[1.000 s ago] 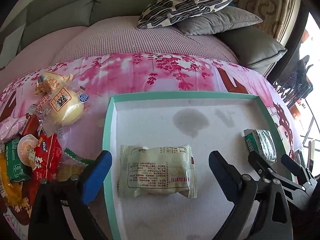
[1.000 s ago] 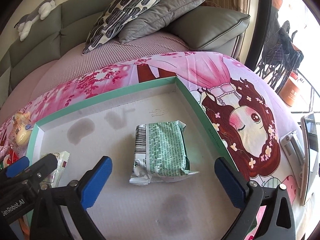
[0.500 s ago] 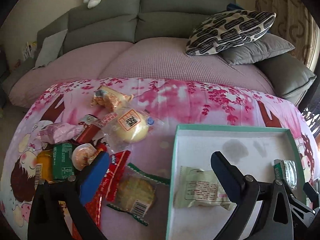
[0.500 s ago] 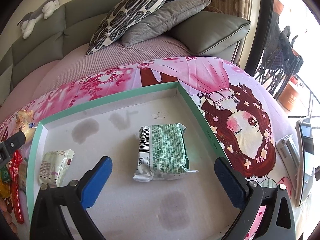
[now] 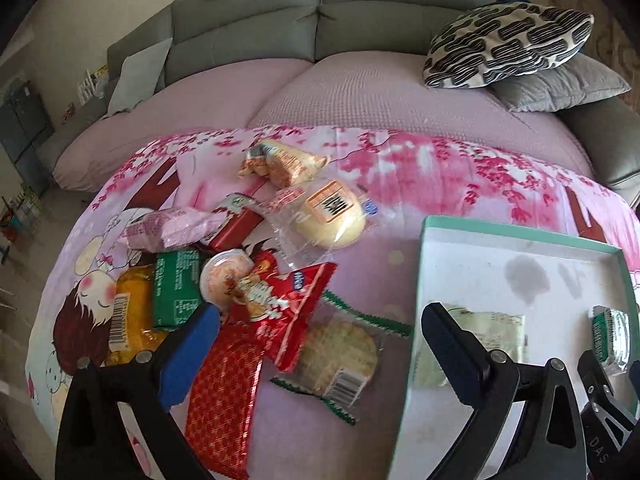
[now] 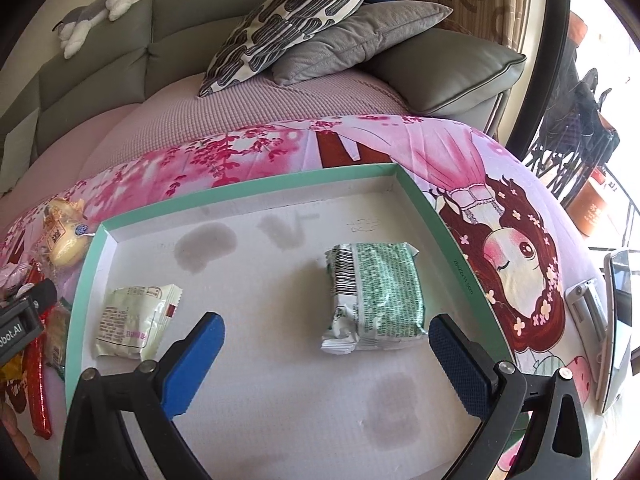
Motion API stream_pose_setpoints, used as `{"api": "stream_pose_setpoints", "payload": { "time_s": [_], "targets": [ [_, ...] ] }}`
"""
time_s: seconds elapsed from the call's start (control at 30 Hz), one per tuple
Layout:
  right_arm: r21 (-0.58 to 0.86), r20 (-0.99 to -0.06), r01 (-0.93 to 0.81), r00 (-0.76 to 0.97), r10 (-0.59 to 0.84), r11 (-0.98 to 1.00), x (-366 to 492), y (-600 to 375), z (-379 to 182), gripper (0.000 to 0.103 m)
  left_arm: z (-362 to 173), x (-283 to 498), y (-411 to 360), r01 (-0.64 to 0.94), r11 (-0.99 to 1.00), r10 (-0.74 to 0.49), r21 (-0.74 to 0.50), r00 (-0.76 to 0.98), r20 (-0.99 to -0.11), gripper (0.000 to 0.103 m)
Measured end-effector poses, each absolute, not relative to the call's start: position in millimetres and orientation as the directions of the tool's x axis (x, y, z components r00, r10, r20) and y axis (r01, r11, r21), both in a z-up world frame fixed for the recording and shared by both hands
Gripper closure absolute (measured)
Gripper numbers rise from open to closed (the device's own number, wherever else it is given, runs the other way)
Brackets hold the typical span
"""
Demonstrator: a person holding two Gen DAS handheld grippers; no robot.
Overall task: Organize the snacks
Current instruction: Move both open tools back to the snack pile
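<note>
The fingers of the left gripper (image 5: pixel 320 344) are spread wide and empty, now swung off the green-rimmed box (image 6: pixel 92 256) and over the snack pile (image 5: pixel 240 280) on the blanket (image 5: pixel 420 168). The right gripper (image 6: pixel 326 340) is likewise held wide, over the green packet (image 6: pixel 380 288). The pale packet (image 6: pixel 132 328) is left released inside the box, so another pick is judged next.

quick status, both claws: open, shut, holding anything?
Left claw: open, empty, above the loose snacks beside the box.
Right claw: open, empty, over the box, near the green packet.
</note>
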State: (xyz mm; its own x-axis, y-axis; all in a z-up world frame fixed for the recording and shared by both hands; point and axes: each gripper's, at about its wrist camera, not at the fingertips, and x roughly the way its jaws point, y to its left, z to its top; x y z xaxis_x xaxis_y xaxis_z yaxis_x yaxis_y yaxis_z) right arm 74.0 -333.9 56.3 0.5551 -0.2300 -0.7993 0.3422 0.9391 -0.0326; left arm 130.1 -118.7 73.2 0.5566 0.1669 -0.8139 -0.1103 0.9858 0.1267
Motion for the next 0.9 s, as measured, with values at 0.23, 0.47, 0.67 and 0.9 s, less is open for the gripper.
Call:
{"api": "stream_pose_setpoints", "payload": {
  "time_s": [0.23,0.47,0.67,0.9],
  "targets": [
    [-0.029,-0.798,0.232,0.581,-0.162,0.972,82,-285,57,0.000,72,123,-61,-0.236,0.964,0.226,0.122,0.490,-0.842,0.002],
    [-0.030,-0.799,0.130,0.593,-0.102,0.991,87,-237,57,0.000,81,112,-12,-0.333,0.937,0.265,0.104,0.490,-0.831,0.002],
    [-0.017,-0.805,0.063,0.591,-0.051,0.998,88,-204,52,0.000,80,106,21,-0.385,0.918,0.281,0.091,0.472,-0.836,0.002],
    [-0.007,-0.811,0.008,0.584,-0.010,1.000,89,-175,48,0.000,81,97,49,-0.420,0.906,0.269,0.054,0.472,-0.840,0.002]
  ]
}}
